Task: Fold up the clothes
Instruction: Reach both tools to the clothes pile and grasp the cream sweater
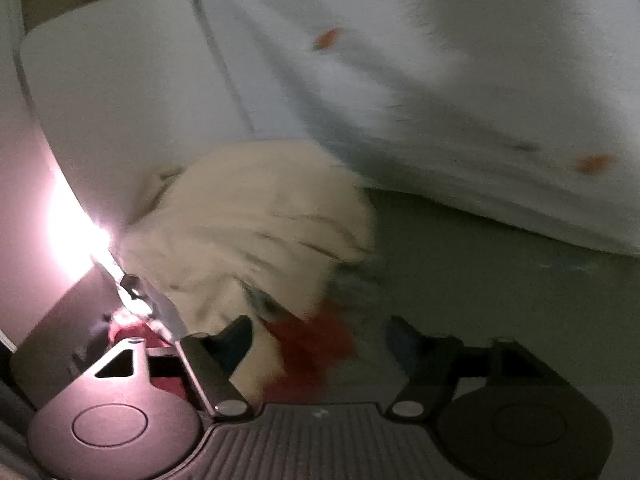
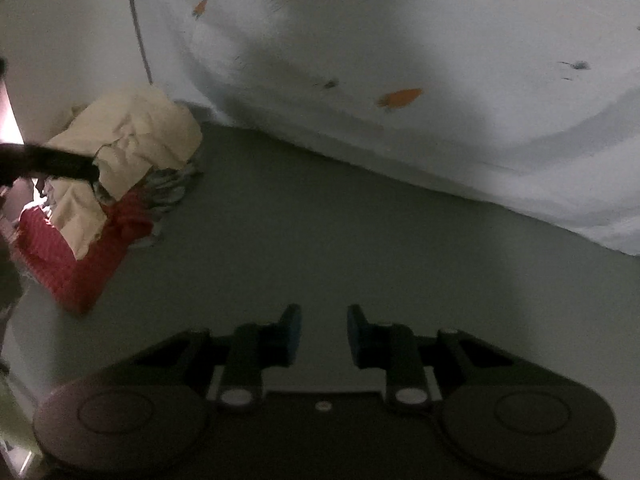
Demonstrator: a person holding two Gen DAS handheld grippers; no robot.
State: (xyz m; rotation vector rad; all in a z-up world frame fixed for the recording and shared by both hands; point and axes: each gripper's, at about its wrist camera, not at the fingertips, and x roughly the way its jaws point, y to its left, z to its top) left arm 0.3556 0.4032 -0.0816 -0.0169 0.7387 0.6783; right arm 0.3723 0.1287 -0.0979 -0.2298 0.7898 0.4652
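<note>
A pile of clothes lies on the grey-green surface by the wall corner: a cream garment (image 1: 256, 216) on top, a red garment (image 1: 312, 344) under it and a grey striped one at the edge. My left gripper (image 1: 320, 336) is open, low over the pile, with the cream and red cloth between its fingers. In the right wrist view the same cream garment (image 2: 132, 132) and red garment (image 2: 80, 264) sit at the far left, with the left gripper's dark finger (image 2: 52, 164) over them. My right gripper (image 2: 324, 332) is open and empty above bare surface.
A white wall (image 2: 440, 40) with orange and dark marks runs along the back of the surface (image 2: 320, 220). A second white wall (image 1: 120, 100) meets it at the corner behind the pile. A bright light glare (image 1: 68, 232) shows at the left.
</note>
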